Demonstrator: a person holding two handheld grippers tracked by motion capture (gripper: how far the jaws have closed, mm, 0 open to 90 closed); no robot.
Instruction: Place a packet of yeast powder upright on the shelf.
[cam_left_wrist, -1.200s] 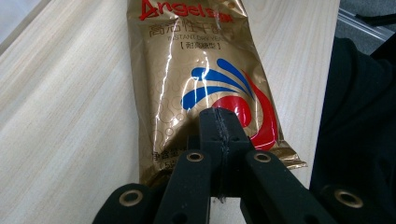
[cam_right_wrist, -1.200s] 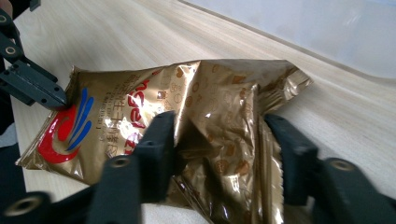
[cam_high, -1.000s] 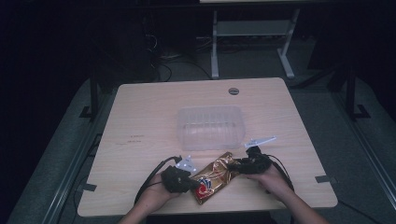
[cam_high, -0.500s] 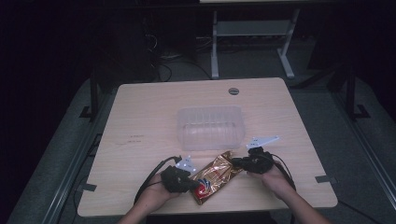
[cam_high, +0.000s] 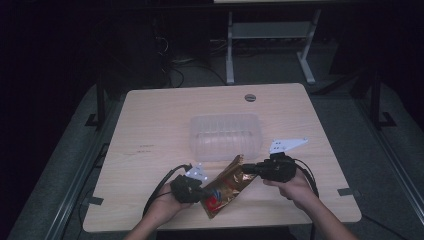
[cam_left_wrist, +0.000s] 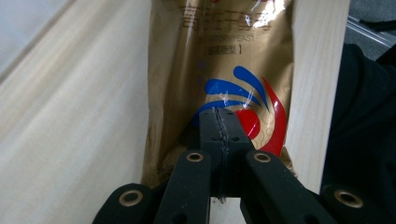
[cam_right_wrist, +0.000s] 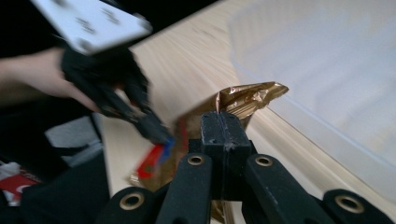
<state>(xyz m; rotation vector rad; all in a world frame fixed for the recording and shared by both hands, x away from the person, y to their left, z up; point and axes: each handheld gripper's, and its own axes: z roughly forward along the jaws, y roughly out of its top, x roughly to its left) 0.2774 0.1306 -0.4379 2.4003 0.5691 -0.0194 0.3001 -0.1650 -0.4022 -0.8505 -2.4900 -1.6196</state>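
Gold packet (cam_high: 227, 186) pinched between left tool (cam_high: 206, 191), right tool (cam_high: 247, 170).

Dim room, grey floor (cam_high: 60, 165), wooden table (cam_high: 150, 120)

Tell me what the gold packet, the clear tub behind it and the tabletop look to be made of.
Gold packet: probably metallised plastic film, glossy; it creases sharply and glints, with printed red and blue marks.
Clear tub: seemingly thin translucent plastic, slightly frosted; the table shows through its walls.
Tabletop: pale wood-grain surface, matt; likely laminate rather than solid wood, though that cannot be told.
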